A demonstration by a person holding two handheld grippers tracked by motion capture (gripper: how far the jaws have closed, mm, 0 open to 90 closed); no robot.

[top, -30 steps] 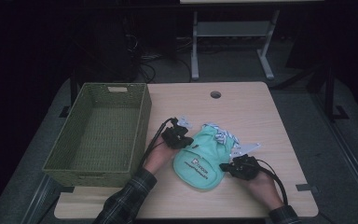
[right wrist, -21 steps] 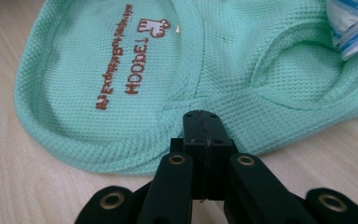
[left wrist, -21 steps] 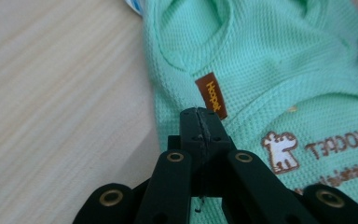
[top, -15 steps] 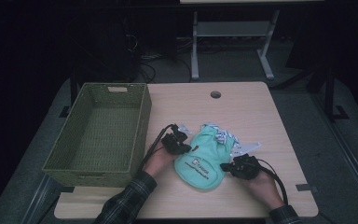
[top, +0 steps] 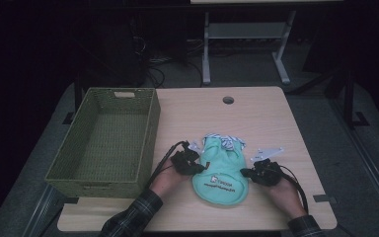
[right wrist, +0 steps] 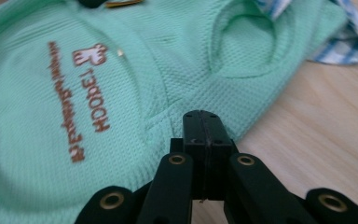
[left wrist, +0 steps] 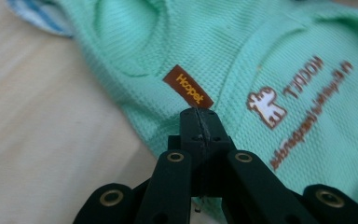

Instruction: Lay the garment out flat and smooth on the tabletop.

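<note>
A mint-green pet shirt (top: pixel 221 173) with brown lettering lies flat on the table's near half, its blue-striped collar (top: pixel 227 142) pointing away from me. My left gripper (top: pixel 196 167) is at the shirt's left edge. In the left gripper view its jaws (left wrist: pixel 198 114) are pressed together on the fabric (left wrist: pixel 261 56), just below a small brown label (left wrist: pixel 188 87). My right gripper (top: pixel 246 173) is at the shirt's right edge. In the right gripper view its jaws (right wrist: pixel 202 116) are shut where the green cloth (right wrist: pixel 121 70) puckers at the hem.
A green woven basket (top: pixel 98 183) stands at the table's left side, with nothing inside. The wooden table (top: pixel 256 118) has a round cable hole (top: pixel 228 100) near its far edge. Dark floor and a metal stand (top: pixel 207 54) lie beyond.
My left gripper has moved toward me along the shirt's left edge, and the shirt now lies straighter. The right gripper has stayed in place.
</note>
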